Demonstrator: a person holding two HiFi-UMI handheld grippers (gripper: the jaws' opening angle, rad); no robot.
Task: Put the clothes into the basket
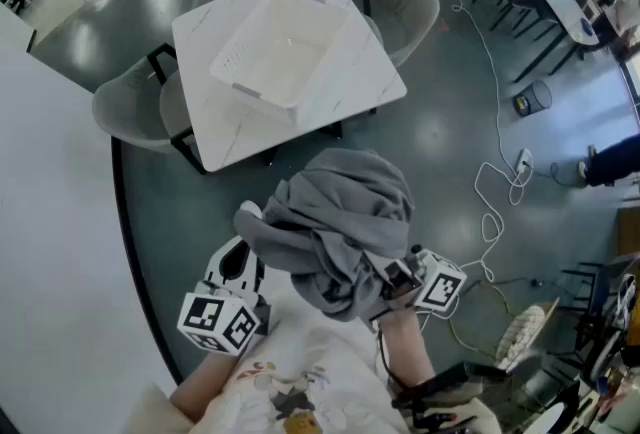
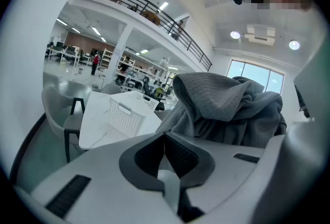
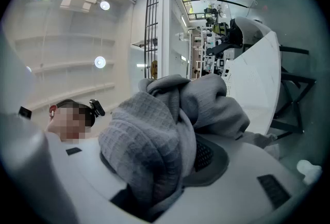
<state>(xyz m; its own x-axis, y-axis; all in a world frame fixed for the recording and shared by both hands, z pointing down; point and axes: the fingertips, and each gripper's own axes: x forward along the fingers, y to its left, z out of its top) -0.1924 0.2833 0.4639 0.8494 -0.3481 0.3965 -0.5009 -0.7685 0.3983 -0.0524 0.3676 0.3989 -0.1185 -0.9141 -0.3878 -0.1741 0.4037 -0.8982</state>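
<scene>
Gripping a grey garment (image 1: 335, 222), right hand-held gripper (image 1: 398, 278) hangs seemingly clear of table (image 1: 362, 72).

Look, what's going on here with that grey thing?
A person is holding up a bunched grey waffle-knit garment, a little way back from a white square table. The right gripper has its fingers clamped on the garment. The left gripper has its fingers together beside the bundle, seemingly pinching nothing. The white perforated plastic basket on the table looks empty, so the garment is not in it yet.
</scene>
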